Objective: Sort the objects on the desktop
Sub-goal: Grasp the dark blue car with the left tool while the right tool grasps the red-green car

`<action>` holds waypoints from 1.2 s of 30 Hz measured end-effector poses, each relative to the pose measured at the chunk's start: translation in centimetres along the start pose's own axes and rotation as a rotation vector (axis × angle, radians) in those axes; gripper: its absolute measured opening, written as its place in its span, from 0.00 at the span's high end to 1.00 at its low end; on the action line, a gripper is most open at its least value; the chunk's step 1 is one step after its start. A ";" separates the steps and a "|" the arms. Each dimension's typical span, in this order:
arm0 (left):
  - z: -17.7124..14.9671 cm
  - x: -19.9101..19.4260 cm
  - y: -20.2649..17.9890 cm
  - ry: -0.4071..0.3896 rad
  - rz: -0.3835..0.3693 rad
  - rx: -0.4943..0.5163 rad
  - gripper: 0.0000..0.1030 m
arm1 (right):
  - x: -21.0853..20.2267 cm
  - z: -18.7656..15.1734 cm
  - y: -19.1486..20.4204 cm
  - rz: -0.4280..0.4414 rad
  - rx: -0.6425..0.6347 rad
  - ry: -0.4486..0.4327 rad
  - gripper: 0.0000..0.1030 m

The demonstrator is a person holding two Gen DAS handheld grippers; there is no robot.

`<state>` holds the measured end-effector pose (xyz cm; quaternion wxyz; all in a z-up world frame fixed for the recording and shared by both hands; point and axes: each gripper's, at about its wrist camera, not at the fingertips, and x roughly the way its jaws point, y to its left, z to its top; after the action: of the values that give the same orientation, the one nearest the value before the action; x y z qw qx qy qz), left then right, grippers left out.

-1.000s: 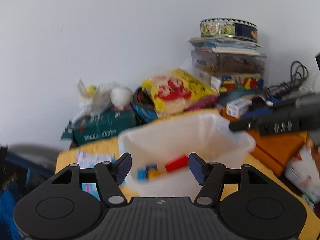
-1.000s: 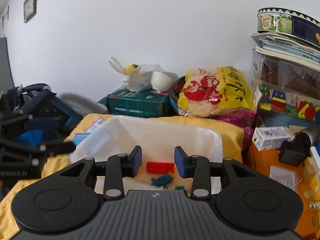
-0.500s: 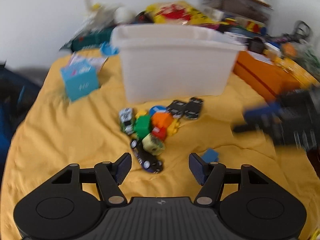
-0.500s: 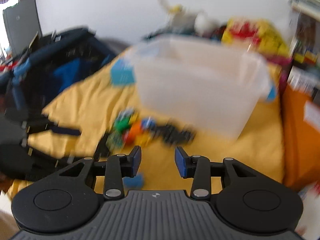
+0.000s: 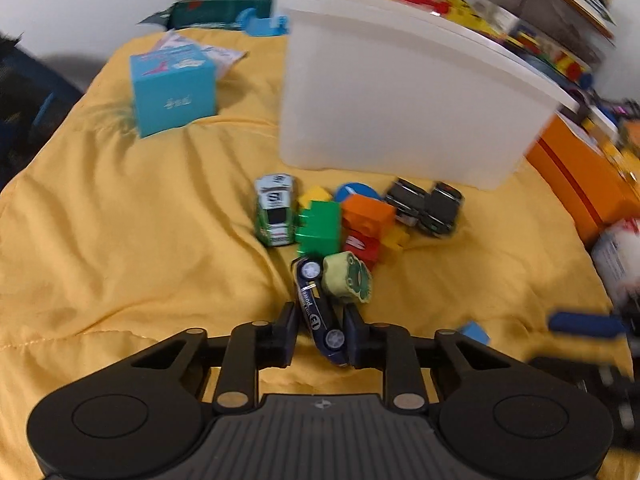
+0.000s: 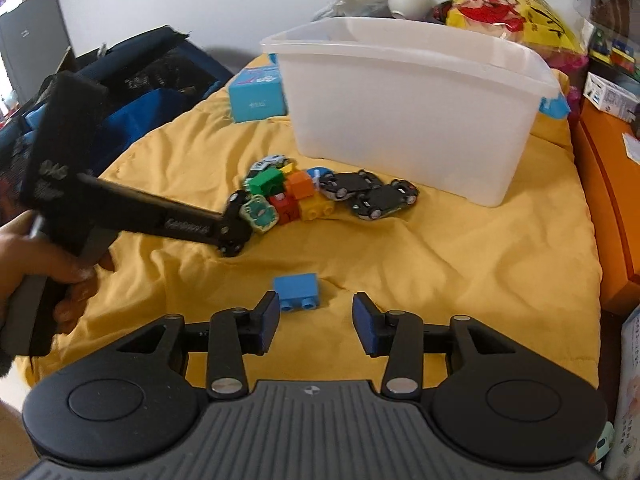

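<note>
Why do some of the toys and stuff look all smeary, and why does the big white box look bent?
In the left wrist view the white bin and the clutter behind it are smeared by motion blur, while the dark blue toy car between the left gripper fingers is fairly sharp. The right wrist view is crisper; its fisheye lens bows the bin's rim, and the blue brick looks clear.

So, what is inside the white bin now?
Nothing can be told. Both views show only the outer walls of the white bin; its inside is hidden. The toy pile lies outside, in front of it.
</note>
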<state>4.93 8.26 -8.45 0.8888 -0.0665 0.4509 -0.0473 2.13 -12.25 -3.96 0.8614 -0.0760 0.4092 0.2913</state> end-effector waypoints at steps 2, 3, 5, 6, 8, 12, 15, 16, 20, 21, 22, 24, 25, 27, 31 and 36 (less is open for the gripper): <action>-0.5 -1.0 -0.8 0.002 0.010 0.071 0.78 | 0.4 0.4 -0.6 -0.028 0.036 -0.021 0.57; -0.9 -1.5 -1.2 -0.002 0.018 0.110 0.78 | 0.6 0.8 -1.1 -0.043 0.065 -0.039 0.57; -2.0 -2.6 -2.1 -0.006 0.044 0.202 0.80 | 1.4 1.6 -2.5 -0.041 0.153 -0.068 0.57; -2.5 -3.1 -2.5 -0.003 0.053 0.235 0.80 | 1.9 2.0 -3.3 -0.020 0.211 -0.073 0.57; -3.6 -3.8 -2.9 0.005 0.074 0.281 0.80 | 3.5 2.8 -5.5 0.049 0.383 -0.080 0.57; -4.7 -4.5 -2.9 0.017 0.080 0.295 0.80 | 6.8 3.9 -7.5 0.035 0.560 -0.048 0.58; -4.9 -4.6 -2.3 0.034 0.048 0.245 0.80 | 8.6 4.5 -8.0 0.047 0.615 -0.038 0.58; -5.0 -4.5 -2.2 0.037 0.046 0.235 0.80 | 9.2 4.7 -7.9 0.041 0.612 -0.031 0.60; -5.2 -4.5 -2.0 0.035 0.041 0.225 0.78 | 10.2 5.9 -7.4 0.023 0.535 -0.035 0.74; -5.3 -4.6 -2.1 0.033 0.040 0.231 0.78 | 10.1 5.9 -7.2 0.022 0.518 -0.032 0.75; -5.3 -4.6 -2.3 0.031 0.040 0.240 0.78 | 9.8 5.9 -7.0 0.020 0.499 -0.029 0.78; -5.3 -4.7 -2.5 0.017 0.052 0.256 0.78 | 8.5 5.7 -6.7 0.008 0.447 -0.021 0.79; -5.2 -4.8 -2.5 0.007 0.065 0.257 0.78 | 7.8 5.5 -6.5 0.004 0.415 -0.021 0.82; -4.8 -5.2 -2.3 -0.014 0.086 0.248 0.76 | 6.0 4.9 -6.3 0.000 0.347 -0.024 0.82; -4.4 -5.3 -2.3 -0.063 0.136 0.286 0.55 | 2.3 2.9 -4.8 -0.085 0.114 -0.005 0.82; -3.7 -3.6 -2.3 -0.031 0.115 0.282 0.58 | 1.5 -0.4 -0.5 -0.266 -0.287 0.044 0.82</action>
<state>-0.20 6.26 -7.42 0.8973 0.0842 0.4293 -0.0580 2.88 -12.15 -5.41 0.8634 -0.2575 0.3688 0.2286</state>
